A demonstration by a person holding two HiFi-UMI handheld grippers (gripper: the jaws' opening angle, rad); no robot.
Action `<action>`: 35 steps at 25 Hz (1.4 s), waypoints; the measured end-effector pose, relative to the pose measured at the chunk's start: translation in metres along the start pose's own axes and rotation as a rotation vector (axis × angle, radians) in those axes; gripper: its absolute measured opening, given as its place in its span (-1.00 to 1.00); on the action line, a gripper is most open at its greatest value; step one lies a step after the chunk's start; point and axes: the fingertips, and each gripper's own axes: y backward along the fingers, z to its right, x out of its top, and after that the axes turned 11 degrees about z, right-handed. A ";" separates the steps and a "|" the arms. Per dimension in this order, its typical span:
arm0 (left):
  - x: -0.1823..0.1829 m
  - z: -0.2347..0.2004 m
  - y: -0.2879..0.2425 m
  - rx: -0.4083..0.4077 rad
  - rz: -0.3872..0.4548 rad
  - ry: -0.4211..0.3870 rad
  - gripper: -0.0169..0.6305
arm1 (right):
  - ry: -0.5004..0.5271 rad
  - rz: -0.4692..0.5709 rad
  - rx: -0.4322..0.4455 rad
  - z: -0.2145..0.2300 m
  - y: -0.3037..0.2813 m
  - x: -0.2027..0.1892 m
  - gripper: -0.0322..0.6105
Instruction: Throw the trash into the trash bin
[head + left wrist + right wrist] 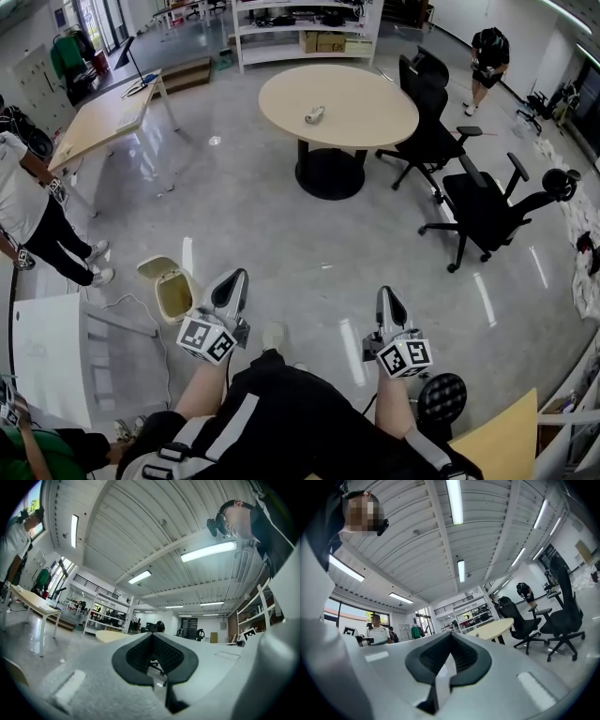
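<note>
A small crumpled piece of trash point(315, 114) lies on the round beige table point(375, 122) far ahead. The beige trash bin point(174, 292) stands on the floor with its lid up, just left of my left gripper point(233, 276). That gripper's jaws meet at the tip with nothing between them, and its own view shows the same point(152, 637). My right gripper point(388, 293) is held level at my right, shut and empty, as its own view point(451, 637) also shows. Both grippers point toward the round table point(494, 629), which stands well beyond their reach.
Two black office chairs point(433, 124) point(487, 208) stand right of the round table. A long wooden table point(103, 122) is at the far left. One person point(28, 216) stands at the left, another point(489, 56) at the far right. A white desk point(47, 356) is near my left.
</note>
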 end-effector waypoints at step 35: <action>-0.031 -0.148 -0.189 -0.074 0.045 0.041 -0.95 | 0.089 0.004 -0.040 0.040 -0.226 -0.017 -0.88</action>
